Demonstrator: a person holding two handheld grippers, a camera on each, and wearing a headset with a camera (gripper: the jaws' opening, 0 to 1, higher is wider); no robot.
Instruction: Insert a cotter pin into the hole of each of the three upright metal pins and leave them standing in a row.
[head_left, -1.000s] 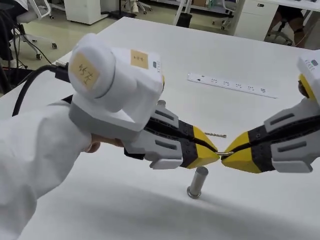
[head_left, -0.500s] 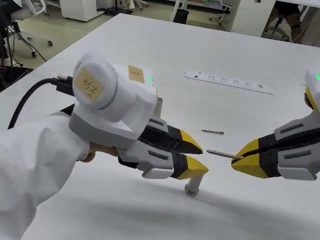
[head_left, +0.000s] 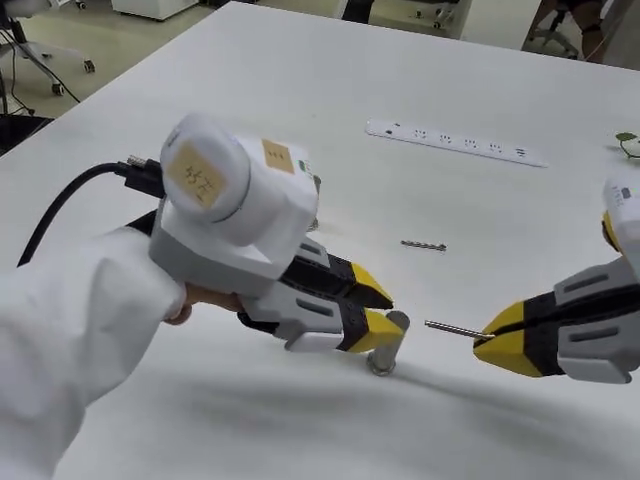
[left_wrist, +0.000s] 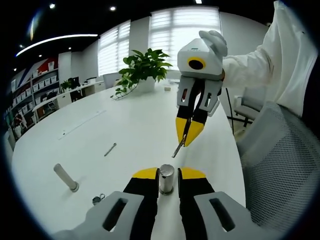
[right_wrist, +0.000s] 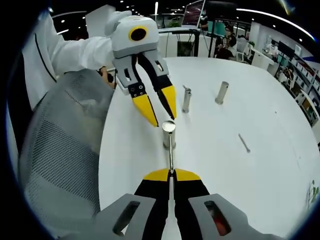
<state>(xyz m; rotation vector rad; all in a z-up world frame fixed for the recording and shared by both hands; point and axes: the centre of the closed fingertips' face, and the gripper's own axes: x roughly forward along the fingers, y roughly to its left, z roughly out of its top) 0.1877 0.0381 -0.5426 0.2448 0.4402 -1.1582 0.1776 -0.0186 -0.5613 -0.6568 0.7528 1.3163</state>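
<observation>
Head view — loose cotter pin, power strip beyond

Bright windows, a potted plant and perhaps shelving stand beyond the white table.

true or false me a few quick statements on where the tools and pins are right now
1. The right tool grips a thin metal cotter pin. True.
2. The left tool is shut on nothing. False: its jaws stand open either side of an upright silver metal pin.
3. A second thin cotter pin lies loose on the white table. True.
4. The gripped cotter pin passes through the upright pin. False: its tip stops short.
</observation>
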